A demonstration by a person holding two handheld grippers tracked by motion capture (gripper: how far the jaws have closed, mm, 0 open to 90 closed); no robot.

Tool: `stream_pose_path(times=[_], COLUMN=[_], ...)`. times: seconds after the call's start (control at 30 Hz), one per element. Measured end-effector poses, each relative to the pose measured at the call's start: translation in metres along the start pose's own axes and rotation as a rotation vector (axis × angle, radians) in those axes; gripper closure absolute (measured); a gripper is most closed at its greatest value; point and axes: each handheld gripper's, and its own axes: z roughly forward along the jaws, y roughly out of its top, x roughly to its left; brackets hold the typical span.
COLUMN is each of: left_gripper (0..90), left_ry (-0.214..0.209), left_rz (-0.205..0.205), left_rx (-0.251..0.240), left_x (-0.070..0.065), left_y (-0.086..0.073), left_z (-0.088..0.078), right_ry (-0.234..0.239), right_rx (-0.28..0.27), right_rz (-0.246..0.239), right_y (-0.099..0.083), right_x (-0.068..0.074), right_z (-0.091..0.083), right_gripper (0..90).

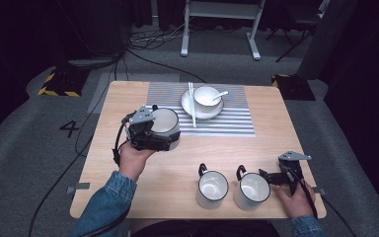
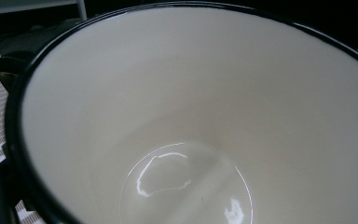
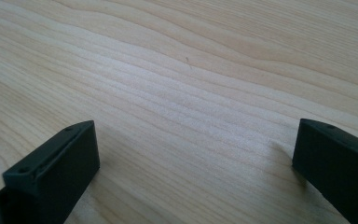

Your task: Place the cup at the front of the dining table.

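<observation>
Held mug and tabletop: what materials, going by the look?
Mug: looks like glazed ceramic or enamelled metal; glossy cream inside with sharp light reflections on the bottom and a thin black rim. Can't tell which. Tabletop: light wood or wood-look laminate, matt, with wavy grain lines.

Left claw point(image 1: 159, 132) raised, apparently clamped, right claw point(image 1: 265, 177) low, jaws wide apart

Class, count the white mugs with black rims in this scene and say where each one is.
3. One mug is held by the left gripper beside the striped mat; a second mug and a third mug stand side by side at the table's near edge. None seem hidden.
</observation>
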Motion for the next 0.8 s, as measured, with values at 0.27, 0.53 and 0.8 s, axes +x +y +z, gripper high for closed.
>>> stream_pose_path(times=[0.27,0.53,0.8], left_gripper=[3.3,3.3,3.3], left_ry=[0.052,0.023,0.115], left_rz=[-0.001,-0.05,-0.075], left_rx=[0.008,-0.014,-0.004], left_x=[0.019,0.048,0.08], left_y=[0.021,0.032,0.038], left_z=[0.016,0.035,0.056], right_ry=[0.0,0.0,0.0], right_rx=[0.0,0.0,0.0], right_rz=[0.0,0.0,0.0], right_y=[0.0,0.0,0.0], right_x=[0.0,0.0,0.0], right_z=[0.0,0.0,0.0], right_gripper=[0.6,0.6,0.6])
